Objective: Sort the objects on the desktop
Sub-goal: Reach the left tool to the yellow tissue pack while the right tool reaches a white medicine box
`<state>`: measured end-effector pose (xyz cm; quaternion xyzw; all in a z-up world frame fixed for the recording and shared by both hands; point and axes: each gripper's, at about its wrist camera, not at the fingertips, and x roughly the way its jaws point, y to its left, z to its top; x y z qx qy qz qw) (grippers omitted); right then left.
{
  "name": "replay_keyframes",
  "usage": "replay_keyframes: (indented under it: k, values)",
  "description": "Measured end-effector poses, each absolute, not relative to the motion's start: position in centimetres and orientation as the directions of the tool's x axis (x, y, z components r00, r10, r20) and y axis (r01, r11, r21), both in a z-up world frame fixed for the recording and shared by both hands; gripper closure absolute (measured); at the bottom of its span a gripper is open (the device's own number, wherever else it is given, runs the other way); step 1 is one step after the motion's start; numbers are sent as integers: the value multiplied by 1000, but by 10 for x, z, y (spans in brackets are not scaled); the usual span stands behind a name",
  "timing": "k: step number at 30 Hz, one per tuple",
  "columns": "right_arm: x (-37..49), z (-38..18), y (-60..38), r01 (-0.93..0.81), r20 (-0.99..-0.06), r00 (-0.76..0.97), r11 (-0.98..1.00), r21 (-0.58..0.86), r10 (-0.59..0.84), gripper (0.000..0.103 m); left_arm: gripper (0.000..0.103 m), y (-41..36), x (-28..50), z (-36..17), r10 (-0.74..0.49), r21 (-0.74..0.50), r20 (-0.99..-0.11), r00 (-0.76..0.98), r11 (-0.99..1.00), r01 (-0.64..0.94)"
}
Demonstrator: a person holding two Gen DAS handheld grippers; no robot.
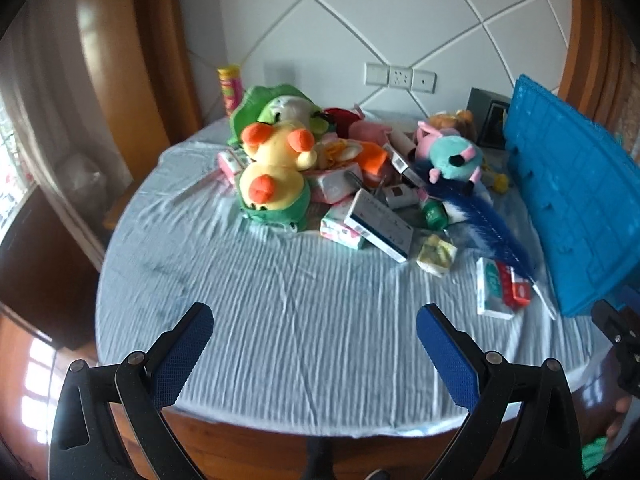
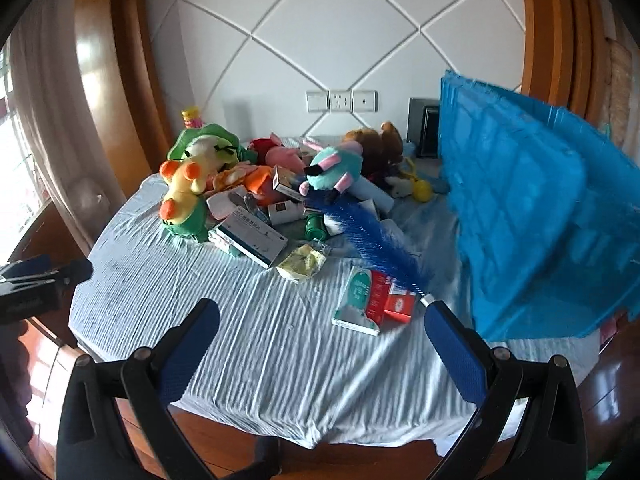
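**Both claws empty, pile ahead, red-and-green boxes nearest the right claw**

I had both claws spread wide over the near edge of the surface (image 1: 280,320), and neither held anything. The left claw (image 1: 314,356) had only bare cloth between its fingers; the right claw (image 2: 322,356) likewise.

The things to sort lay in a heap ahead of both claws, toward the far side. From the left claw, the duck (image 1: 276,172) sat ahead and slightly left, with the white box (image 1: 380,226) just right of it. From the right claw, the same heap lay ahead and left, the duck (image 2: 182,196) at its left end and the teal plush (image 2: 336,170) near the middle.

The relation I judged the next move to turn on was this: the small boxes (image 2: 374,300) lay closest to the right claw, just ahead between its fingers and nearer its right finger, well apart from the left claw, which saw them far off to its right (image 1: 502,288). Their long axis ran roughly away from me, so the right claw's fingers would straddle the short sides without much turning. The blue brush (image 2: 376,240) lay diagonally from the heap, its near end touching those boxes, so I would have expected it to shift on a lift.

The blue crate (image 2: 532,208) stood tilted right of the right claw.
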<state>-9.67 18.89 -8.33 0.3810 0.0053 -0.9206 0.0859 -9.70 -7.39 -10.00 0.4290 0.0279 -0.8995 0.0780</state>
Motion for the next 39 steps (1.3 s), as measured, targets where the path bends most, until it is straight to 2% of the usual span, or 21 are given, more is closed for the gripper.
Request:
replay_keyframes:
  k: [10, 18, 19, 23, 24, 32, 39]
  values:
    - [-202, -136, 169, 21, -805, -591, -999, 45, -49, 0, 0, -92, -215, -155, -44, 36, -847, -530, -999, 25]
    - [-240, -181, 190, -42, -867, -498, -999, 33, -8, 0, 2, -78, -263, -211, -31, 39, -903, -429, -999, -9]
    - [-244, -189, 192, -37, -877, -481, -999, 29, -8, 2, 2, -75, -266, -217, -33, 39, -907, -420, -999, -7]
    - [-259, -219, 198, -22, -910, -414, -999, 24, -13, 30, 5, -62, -273, -241, -18, 25, -928, -373, -1000, -13]
    - [-262, -226, 200, -23, -916, -400, -999, 27, -15, 32, 8, -55, -275, -246, -16, 27, -933, -359, -999, -25]
    - [-268, -264, 227, -92, -945, -327, -996, 18, 13, 33, 9, -1, -291, -263, 51, -6, -937, -345, -991, -132]
    - [-261, -270, 236, -106, -943, -330, -992, 72, -33, 33, 9, 60, -312, -277, 104, -11, -936, -337, -964, -265]
